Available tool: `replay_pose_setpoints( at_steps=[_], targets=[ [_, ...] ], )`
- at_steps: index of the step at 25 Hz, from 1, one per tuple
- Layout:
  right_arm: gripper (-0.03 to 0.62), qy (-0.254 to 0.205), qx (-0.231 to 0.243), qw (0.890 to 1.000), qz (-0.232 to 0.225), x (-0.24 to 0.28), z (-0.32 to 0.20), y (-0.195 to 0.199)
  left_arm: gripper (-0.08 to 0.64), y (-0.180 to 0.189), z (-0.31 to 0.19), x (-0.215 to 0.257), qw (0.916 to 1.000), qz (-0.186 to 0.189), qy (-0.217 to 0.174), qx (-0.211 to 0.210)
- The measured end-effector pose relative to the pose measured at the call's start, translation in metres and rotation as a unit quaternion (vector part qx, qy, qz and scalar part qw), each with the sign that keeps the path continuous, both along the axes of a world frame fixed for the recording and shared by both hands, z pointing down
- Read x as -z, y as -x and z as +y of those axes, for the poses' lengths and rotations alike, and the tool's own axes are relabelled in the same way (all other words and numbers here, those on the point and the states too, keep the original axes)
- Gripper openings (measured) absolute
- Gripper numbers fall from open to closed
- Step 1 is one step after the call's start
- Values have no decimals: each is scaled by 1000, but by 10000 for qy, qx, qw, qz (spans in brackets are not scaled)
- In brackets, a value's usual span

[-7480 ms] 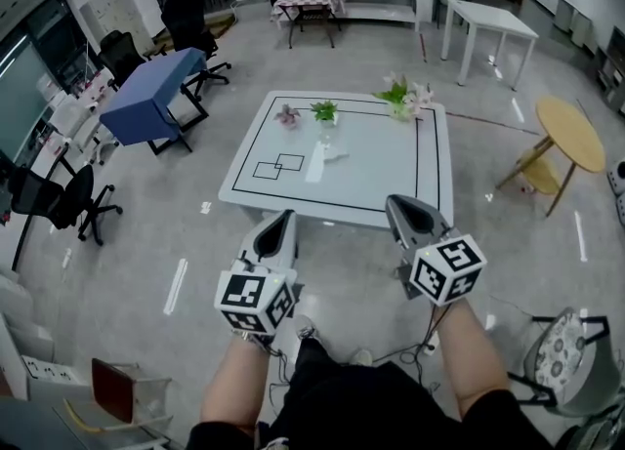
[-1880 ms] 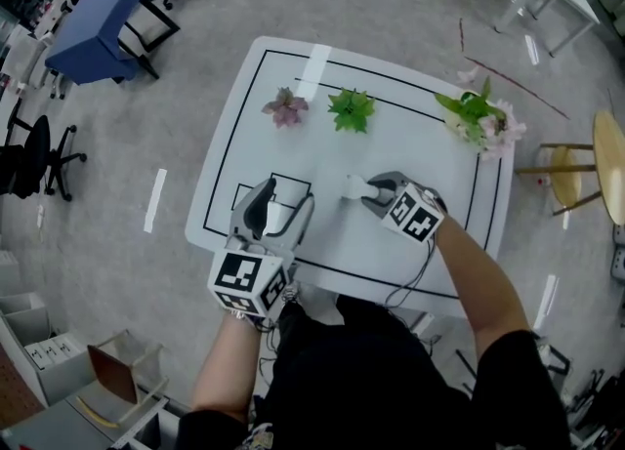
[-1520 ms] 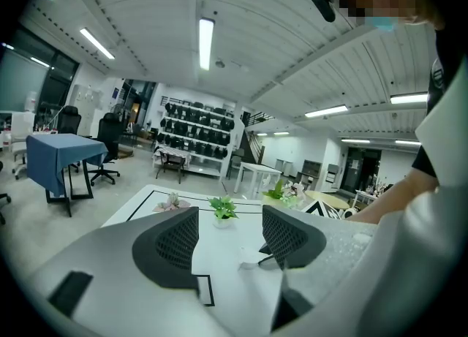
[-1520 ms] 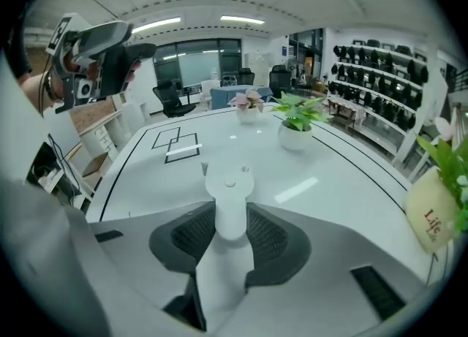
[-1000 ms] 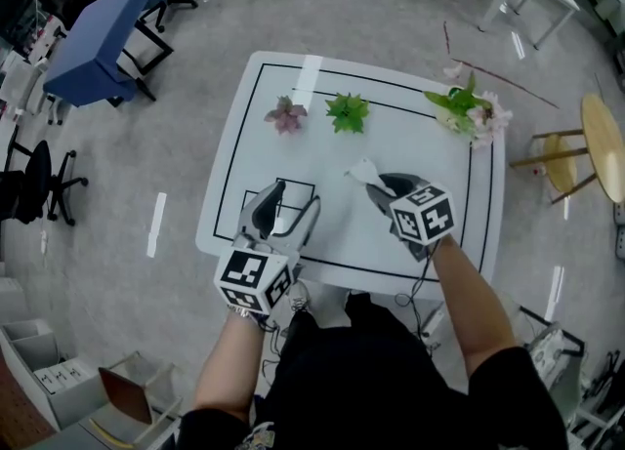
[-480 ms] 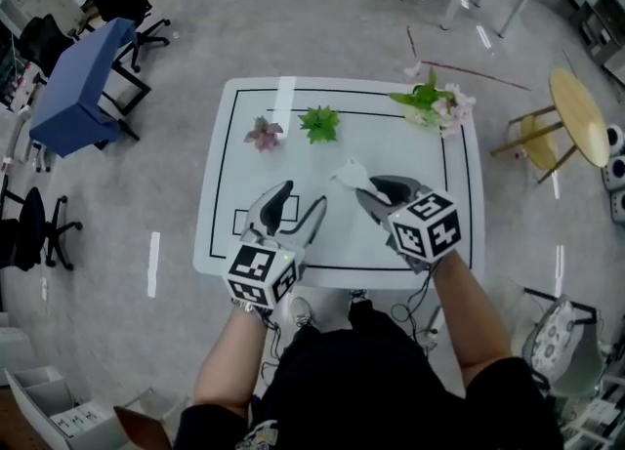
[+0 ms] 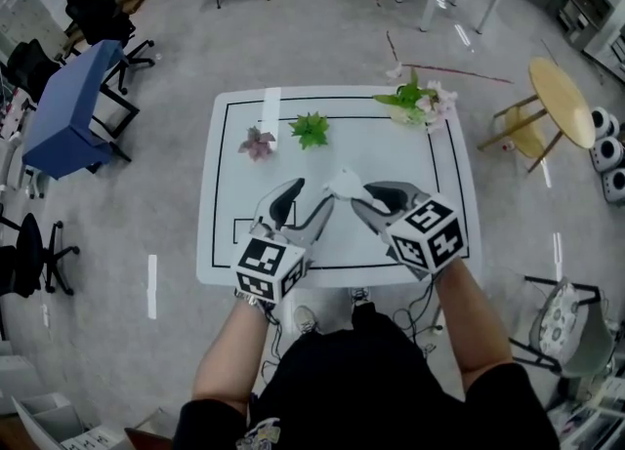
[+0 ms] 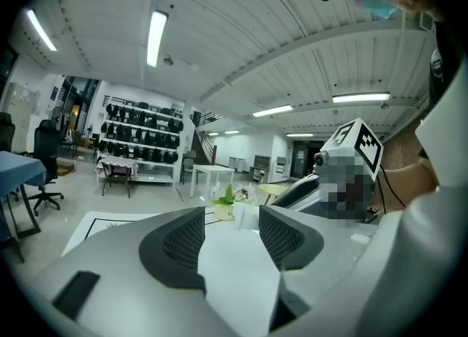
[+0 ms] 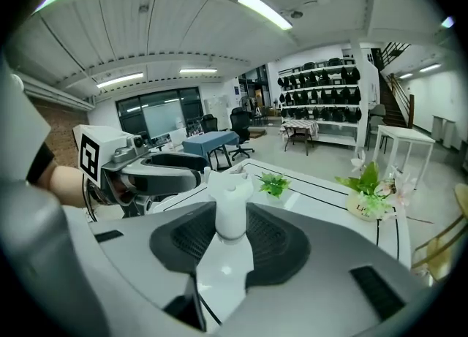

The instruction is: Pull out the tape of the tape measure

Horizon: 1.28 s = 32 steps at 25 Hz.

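The small white tape measure [image 7: 344,184] is held up above the white table [image 7: 220,199], clamped between the pads of my right gripper [image 7: 359,195]. In the right gripper view it stands upright between the dark pads as a white tape measure [image 9: 232,202], my right gripper [image 9: 232,239] shut on it. My left gripper [image 7: 312,194] is just left of it, tips pointing at it. Its jaws are closing, with nothing between the pads. In the left gripper view the tape measure [image 8: 246,216] shows just beyond my left gripper [image 8: 232,235].
On the table's far side stand a pink plant [image 7: 258,142], a green plant [image 7: 311,129] and a flower pot [image 7: 418,102]. A blue table [image 7: 63,111] and office chairs are to the left, a round wooden table [image 7: 562,102] to the right.
Both grippers have come closer together over the table's near half. The left gripper has swung right toward the tape measure, which stays in the right gripper.
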State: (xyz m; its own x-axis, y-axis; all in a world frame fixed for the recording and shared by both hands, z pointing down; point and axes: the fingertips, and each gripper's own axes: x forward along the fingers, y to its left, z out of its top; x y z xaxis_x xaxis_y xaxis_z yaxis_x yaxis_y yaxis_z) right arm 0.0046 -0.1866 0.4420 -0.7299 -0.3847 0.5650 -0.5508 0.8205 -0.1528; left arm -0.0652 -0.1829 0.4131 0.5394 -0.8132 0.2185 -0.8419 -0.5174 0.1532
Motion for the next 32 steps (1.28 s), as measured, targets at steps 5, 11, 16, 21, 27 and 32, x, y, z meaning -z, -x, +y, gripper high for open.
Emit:
replay_pose_setpoints(
  at_steps=[5, 11, 16, 21, 27, 32],
  targets=[
    [126, -63, 154, 9998, 50, 6, 12, 7, 170, 0, 5, 1, 9996, -79, -13, -263],
    [124, -179, 222, 9996, 62, 14, 16, 14, 81, -4, 13, -3, 9981, -73, 76, -601],
    [123, -196, 142, 9997, -68, 16, 16, 17, 56, 4, 10, -3, 9982, 120, 148, -560],
    [123, -251, 107, 9995, -147, 20, 18, 21, 37, 9, 12, -1, 9985, 79, 125, -522],
    [123, -364, 33, 9992, -141, 21, 14, 23, 34, 12, 9, 2, 9994, 85, 63, -336],
    [123, -497, -64, 9987, -53, 22, 13, 24, 34, 15, 7, 3, 9998, 101, 76, -169]
  ],
)
